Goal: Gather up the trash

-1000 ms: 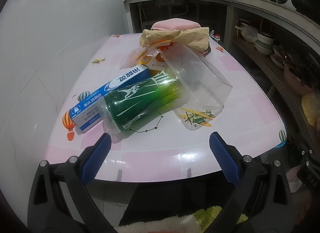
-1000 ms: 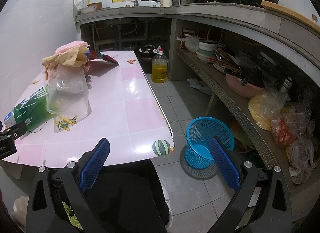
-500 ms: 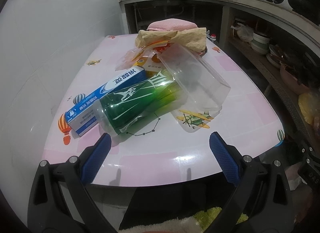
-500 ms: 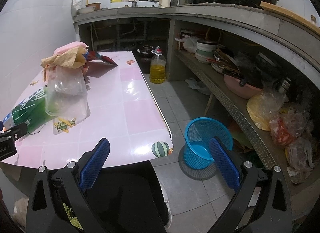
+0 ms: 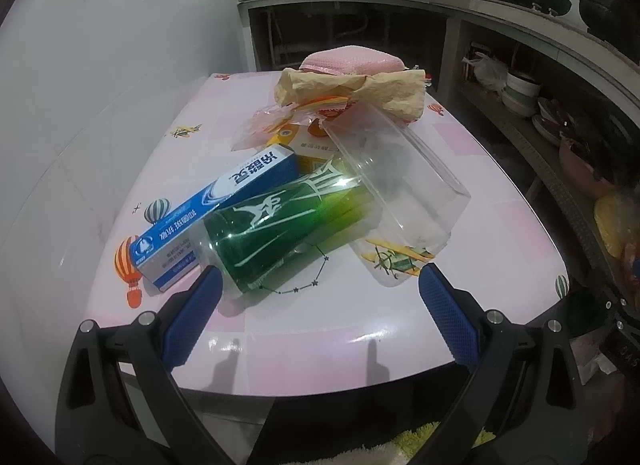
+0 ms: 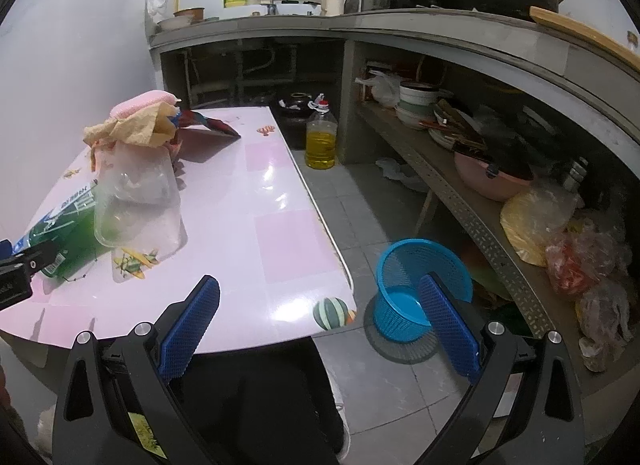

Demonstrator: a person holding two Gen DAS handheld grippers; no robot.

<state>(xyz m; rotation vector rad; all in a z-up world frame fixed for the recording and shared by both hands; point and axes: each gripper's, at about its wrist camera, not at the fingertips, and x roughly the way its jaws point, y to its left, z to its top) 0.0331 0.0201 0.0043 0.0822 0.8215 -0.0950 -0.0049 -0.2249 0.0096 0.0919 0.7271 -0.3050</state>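
Observation:
A pile of trash lies on the pink table [image 5: 360,317]: a green plastic bottle [image 5: 280,229] on its side, a blue and white toothpaste box [image 5: 212,209], a clear plastic container [image 5: 396,185], crumpled brown paper [image 5: 360,89] and a thin wrapper [image 5: 260,125]. My left gripper [image 5: 320,305] is open just short of the bottle's near end, its left pad close to it. My right gripper [image 6: 320,329] is open and empty over the table's near right corner. The bottle [image 6: 60,237] and container [image 6: 136,201] show at left in the right wrist view.
A blue basket [image 6: 420,285] stands on the tiled floor right of the table. A bottle of yellow oil [image 6: 320,137] stands on the floor by the counter. Shelves with bowls and bags [image 6: 560,233] run along the right. A pink pad [image 5: 352,61] lies behind the paper.
My left gripper has moved forward and closer to the green bottle. My right gripper has barely shifted. Both stay open.

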